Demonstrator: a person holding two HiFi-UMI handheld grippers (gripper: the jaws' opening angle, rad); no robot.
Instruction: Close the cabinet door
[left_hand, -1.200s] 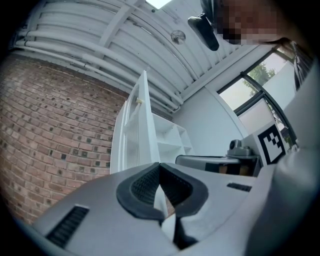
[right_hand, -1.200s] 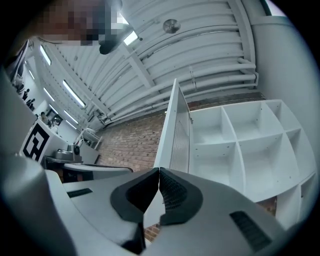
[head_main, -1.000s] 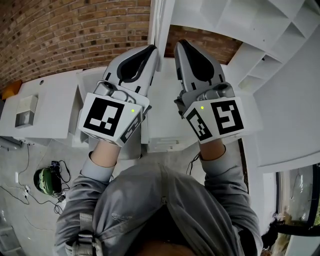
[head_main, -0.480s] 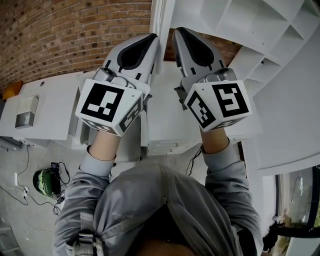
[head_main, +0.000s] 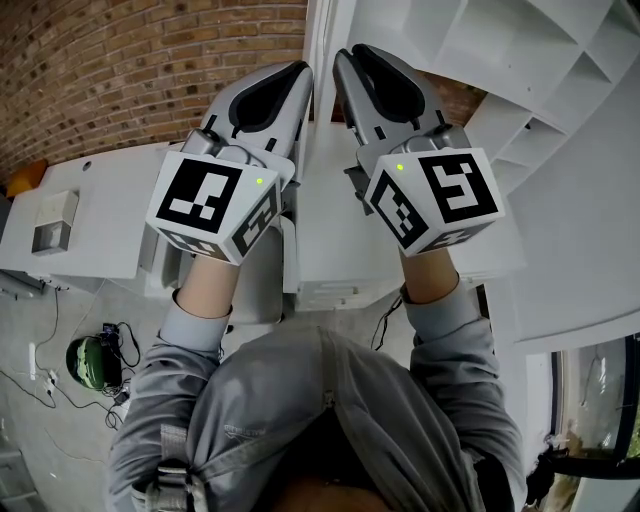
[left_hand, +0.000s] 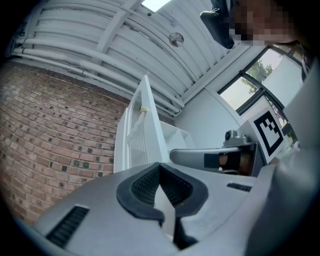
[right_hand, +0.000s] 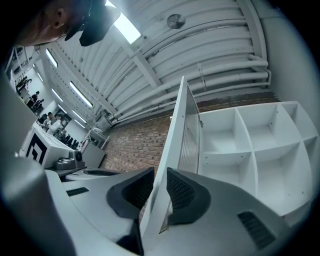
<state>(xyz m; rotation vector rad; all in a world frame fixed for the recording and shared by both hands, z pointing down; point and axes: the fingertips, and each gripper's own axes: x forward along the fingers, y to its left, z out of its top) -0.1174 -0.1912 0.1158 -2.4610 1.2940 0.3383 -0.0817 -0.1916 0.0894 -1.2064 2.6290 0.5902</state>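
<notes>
The white cabinet door (head_main: 322, 30) stands open, edge-on toward me, with a slatted panel (right_hand: 189, 135) on its inner face. Behind it are the cabinet's empty white compartments (right_hand: 250, 145). My right gripper (right_hand: 160, 172) reaches up to the door's lower edge (right_hand: 165, 200). Its jaws have just been opening, and the edge runs between the pads with a slight gap. My left gripper (left_hand: 160, 166) is shut on nothing, just left of the door (left_hand: 145, 130). In the head view both grippers, left (head_main: 298, 68) and right (head_main: 345, 52), flank the door edge.
A brick wall (head_main: 120, 70) runs behind. A white counter (head_main: 100, 180) with a small grey box (head_main: 50, 222) lies to the left. A green object (head_main: 88, 360) and cables lie on the floor. White shelving (head_main: 540, 60) fills the right.
Both grippers have moved up and forward along the door edge. The right gripper's jaws have parted slightly.
</notes>
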